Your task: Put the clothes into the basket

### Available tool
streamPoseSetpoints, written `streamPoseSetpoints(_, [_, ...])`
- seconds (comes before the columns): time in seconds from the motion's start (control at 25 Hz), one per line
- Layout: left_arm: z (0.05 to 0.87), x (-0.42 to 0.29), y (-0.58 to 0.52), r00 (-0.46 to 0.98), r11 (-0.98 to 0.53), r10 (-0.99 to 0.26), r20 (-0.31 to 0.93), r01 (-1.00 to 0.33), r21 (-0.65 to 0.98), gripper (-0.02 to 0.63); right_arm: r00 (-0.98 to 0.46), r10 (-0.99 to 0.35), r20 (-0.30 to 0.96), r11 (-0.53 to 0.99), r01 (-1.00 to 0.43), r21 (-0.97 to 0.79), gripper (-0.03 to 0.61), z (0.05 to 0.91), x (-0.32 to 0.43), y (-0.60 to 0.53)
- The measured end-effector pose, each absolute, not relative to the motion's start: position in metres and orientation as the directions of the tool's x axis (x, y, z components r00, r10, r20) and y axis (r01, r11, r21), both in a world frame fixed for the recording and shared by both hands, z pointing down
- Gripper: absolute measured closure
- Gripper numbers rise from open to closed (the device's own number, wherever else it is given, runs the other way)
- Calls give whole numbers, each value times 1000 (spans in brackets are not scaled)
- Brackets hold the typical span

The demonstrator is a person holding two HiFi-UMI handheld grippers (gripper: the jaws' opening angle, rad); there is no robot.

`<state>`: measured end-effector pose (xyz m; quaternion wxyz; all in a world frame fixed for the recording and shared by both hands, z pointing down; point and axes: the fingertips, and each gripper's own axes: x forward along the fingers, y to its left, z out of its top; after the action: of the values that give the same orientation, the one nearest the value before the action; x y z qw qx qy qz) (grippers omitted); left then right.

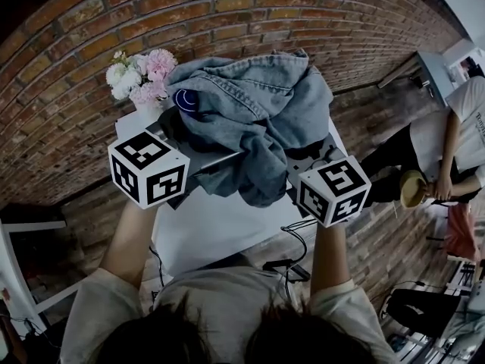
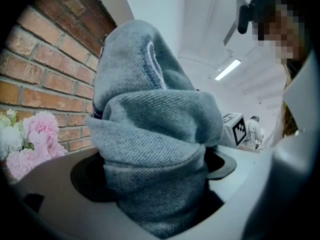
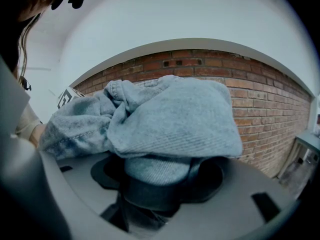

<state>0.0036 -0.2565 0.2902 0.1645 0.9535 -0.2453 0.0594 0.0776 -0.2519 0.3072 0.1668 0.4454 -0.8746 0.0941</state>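
Observation:
A bunched blue denim garment point(image 1: 250, 112) hangs in the air between my two grippers, above the white table point(image 1: 220, 233). My left gripper point(image 1: 182, 146) grips its left side; a thick fold of denim point(image 2: 155, 149) fills the jaws in the left gripper view. On the right, my right gripper point(image 1: 307, 165) is shut on another fold point(image 3: 160, 134), and the cloth spills over its jaws. The fingertips of both grippers are hidden by fabric. A dark round patch point(image 1: 186, 99) shows on the garment. No basket is in view.
A bunch of white and pink flowers point(image 1: 140, 74) stands at the table's far left corner, close to the garment. A brick wall point(image 1: 227, 21) rises behind. A person point(image 1: 455, 150) sits at the right. Cables point(image 1: 292, 268) lie on the floor by the table.

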Motion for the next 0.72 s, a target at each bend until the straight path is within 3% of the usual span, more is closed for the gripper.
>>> streamPoseSetpoints(0.72, [350, 14, -329, 834, -789, -501, 231, -550, 275, 103, -541, -736, 407, 574, -817, -48, 304, 370, 90, -325])
